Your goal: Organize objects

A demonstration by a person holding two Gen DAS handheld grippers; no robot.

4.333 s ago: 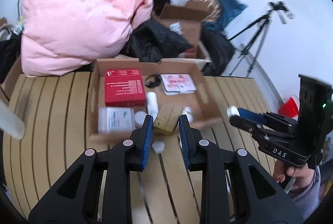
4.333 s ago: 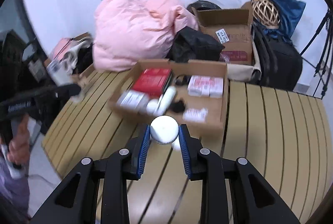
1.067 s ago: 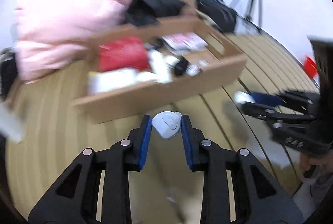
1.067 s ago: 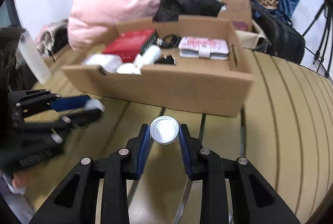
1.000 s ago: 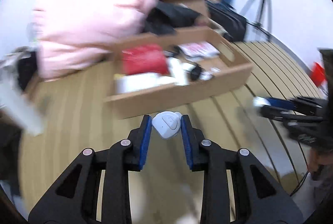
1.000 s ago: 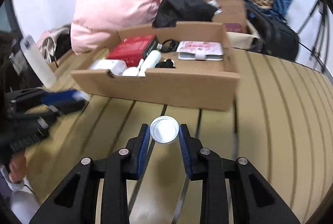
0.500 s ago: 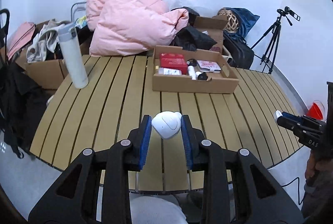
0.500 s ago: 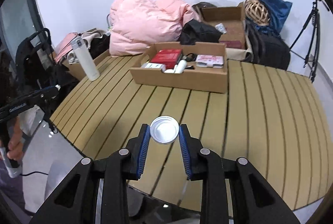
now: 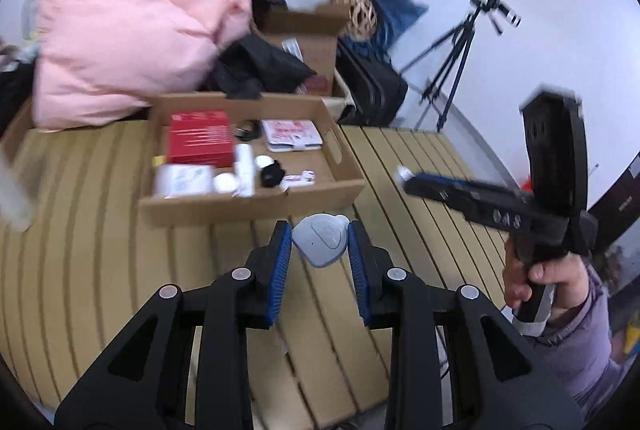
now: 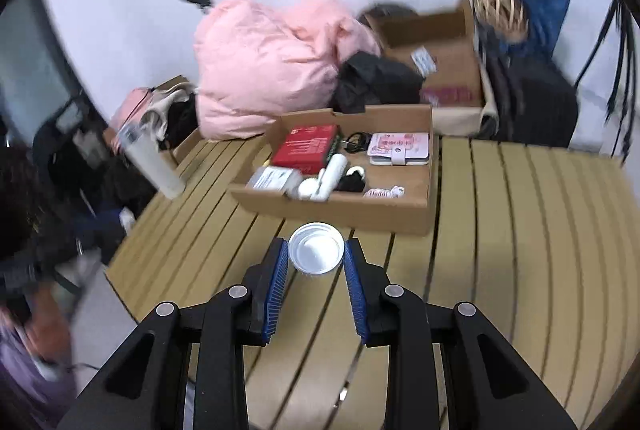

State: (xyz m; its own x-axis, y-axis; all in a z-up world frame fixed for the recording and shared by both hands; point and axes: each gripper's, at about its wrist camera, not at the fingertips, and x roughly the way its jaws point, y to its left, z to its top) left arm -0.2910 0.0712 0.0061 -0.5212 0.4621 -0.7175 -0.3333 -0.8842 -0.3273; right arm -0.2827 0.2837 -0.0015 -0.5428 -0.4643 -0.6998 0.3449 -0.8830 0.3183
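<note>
My left gripper (image 9: 320,244) is shut on a small pale grey rounded case (image 9: 320,240), held above the slatted wooden table in front of the open cardboard box (image 9: 256,204). My right gripper (image 10: 316,250) is shut on a white round lid (image 10: 316,248), also in front of the box (image 10: 340,206). The box holds a red box (image 9: 200,138), a white tube (image 9: 244,170), a pink patterned wallet (image 9: 292,136), a black cable and small white items. The right gripper also shows in the left wrist view (image 9: 404,176), to the right of the box.
A white bottle (image 10: 154,162) stands at the table's left edge. Behind the table lie a pink duvet (image 10: 272,66), a black bag, a second cardboard box (image 10: 436,50), a suitcase and a tripod (image 9: 452,62). The table (image 10: 540,230) edge runs along the near left.
Both grippers have moved back in toward the cardboard box after pulling far away from it; each still holds its object. The view is blurred by motion.
</note>
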